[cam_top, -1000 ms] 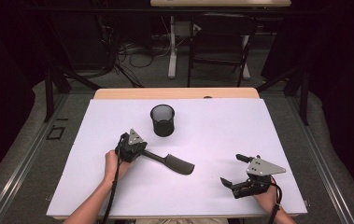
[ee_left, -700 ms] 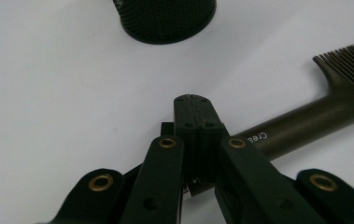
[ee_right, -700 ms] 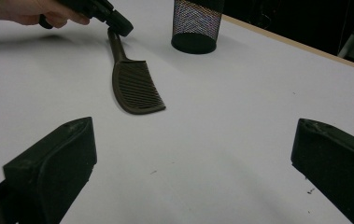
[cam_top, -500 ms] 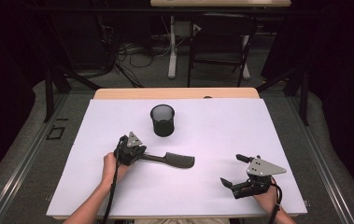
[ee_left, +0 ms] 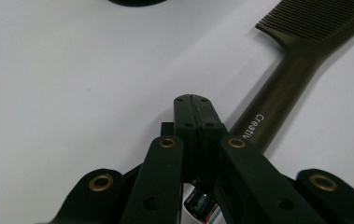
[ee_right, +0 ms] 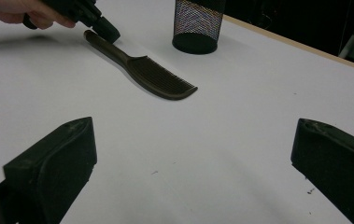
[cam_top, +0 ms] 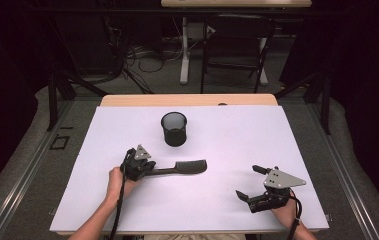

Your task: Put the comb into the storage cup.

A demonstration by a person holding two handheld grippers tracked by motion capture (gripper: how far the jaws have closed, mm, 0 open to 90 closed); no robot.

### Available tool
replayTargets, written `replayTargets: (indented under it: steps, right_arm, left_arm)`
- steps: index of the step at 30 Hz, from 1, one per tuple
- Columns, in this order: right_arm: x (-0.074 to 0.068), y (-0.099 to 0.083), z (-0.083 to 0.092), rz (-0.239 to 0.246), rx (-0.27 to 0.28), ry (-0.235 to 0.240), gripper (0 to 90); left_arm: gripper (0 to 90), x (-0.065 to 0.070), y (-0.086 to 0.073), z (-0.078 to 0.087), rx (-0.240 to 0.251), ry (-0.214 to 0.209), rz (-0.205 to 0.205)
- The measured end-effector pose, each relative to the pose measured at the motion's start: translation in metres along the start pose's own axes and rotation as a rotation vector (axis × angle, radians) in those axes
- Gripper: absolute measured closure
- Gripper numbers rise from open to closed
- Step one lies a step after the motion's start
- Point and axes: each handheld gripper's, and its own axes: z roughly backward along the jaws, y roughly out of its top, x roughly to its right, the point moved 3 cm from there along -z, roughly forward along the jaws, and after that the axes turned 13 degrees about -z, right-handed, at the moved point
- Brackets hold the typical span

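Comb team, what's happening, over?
Left gripper shut, beside comb handle, not gripping. Right gripper open, empty. Cup beyond comb, nothing between.

Bright even light, soft foreground blur

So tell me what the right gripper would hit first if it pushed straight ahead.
Probably the comb: the right gripper, jaws wide open, points at its toothed end across bare table. Depth is hard to judge.
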Motion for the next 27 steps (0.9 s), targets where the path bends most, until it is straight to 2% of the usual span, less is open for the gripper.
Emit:
replayTargets:
  steps: [7,16,27]
  right_arm:
    - [-0.0002,-0.0001,-0.0003,0.001,-0.005,0.001,0.0]
    - [0.0000,-0.0001,0.0003,0.001,0.000,-0.008,0.0]
    - [0.0005,-0.0002,0.0001,-0.002,-0.002,-0.006,0.0]
  left_arm:
    - [90.0,0.0046,0.0003,0.0008,-0.006,-0.023,-0.004]
    - [90.0,0.0070,-0.0002,0.0061,-0.004,-0.014,-0.008]
    - [90.0,0.0093,-0.0022,0.0066,-0.016,-0.030,0.015]
